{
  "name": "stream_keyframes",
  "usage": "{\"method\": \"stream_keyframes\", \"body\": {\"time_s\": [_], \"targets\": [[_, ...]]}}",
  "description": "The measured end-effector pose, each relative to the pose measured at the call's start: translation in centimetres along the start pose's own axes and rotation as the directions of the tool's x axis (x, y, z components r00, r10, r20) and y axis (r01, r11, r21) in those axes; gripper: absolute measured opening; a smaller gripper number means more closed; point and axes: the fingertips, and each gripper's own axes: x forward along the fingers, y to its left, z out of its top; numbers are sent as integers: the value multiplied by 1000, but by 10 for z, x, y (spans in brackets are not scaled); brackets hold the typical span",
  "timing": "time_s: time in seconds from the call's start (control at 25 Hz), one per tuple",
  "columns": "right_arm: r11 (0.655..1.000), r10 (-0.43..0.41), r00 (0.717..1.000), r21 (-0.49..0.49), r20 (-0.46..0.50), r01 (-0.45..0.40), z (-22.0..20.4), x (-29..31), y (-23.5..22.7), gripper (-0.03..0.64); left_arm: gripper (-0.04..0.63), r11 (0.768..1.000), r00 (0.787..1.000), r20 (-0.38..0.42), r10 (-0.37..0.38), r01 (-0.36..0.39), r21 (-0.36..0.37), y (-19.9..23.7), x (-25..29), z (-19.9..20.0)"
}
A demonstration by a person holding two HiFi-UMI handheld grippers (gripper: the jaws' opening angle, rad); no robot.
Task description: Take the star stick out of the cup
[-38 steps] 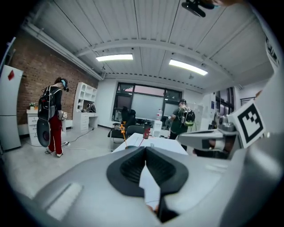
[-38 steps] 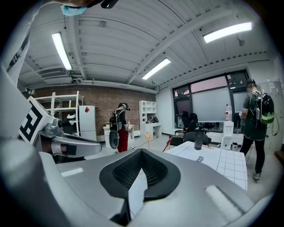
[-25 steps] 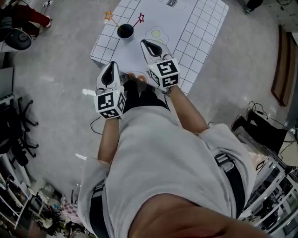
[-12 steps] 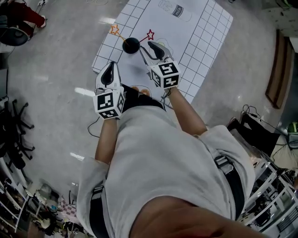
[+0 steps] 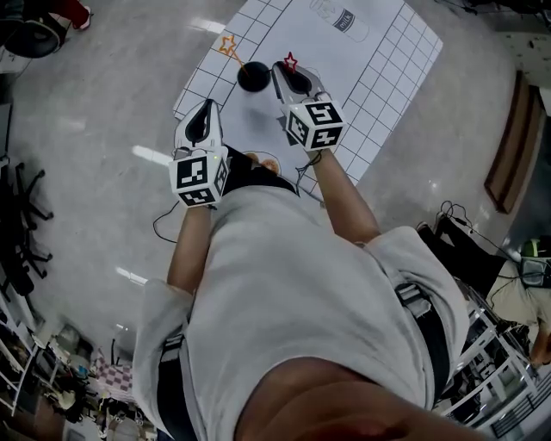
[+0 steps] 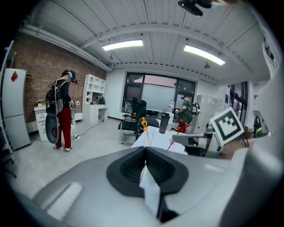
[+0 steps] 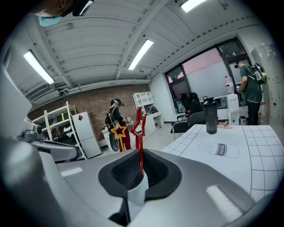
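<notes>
A black cup [image 5: 254,76] stands on the white gridded mat [image 5: 379,60] with two star sticks in it. The orange star stick [image 5: 229,45] leans left and the red star stick [image 5: 291,62] leans right. My right gripper [image 5: 291,76] is at the cup's right side. Its jaws have just been closing, and in the right gripper view they [image 7: 141,167] pinch the thin red star stick [image 7: 141,146] below its star. The orange star stick [image 7: 119,131] stands free beyond. My left gripper [image 5: 207,110] hangs shut and empty, nearer than the cup and to its left.
A milk bottle outline [image 5: 344,17] is printed on the mat's far end. A black bottle [image 7: 211,116] stands at the far end of the table, with office chairs [image 6: 133,122] beyond. A person in red trousers [image 6: 63,115] stands on the open floor to the left.
Both grippers moved forward to the cup. The right gripper's jaws opened beside the cup, then closed round the red star stick. The left gripper stayed shut.
</notes>
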Motion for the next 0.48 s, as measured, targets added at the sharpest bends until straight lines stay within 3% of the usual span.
{"method": "stream_keyframes", "body": {"time_s": [0.32, 0.48], "targets": [[999, 20, 990, -53, 141, -12, 53, -36, 14, 17, 3, 1000, 999, 52, -17, 16, 20, -18, -16, 13], [999, 44, 972, -27, 232, -39, 90, -69, 24, 17, 3, 999, 996, 89, -23, 20, 37, -27, -23, 26]]}}
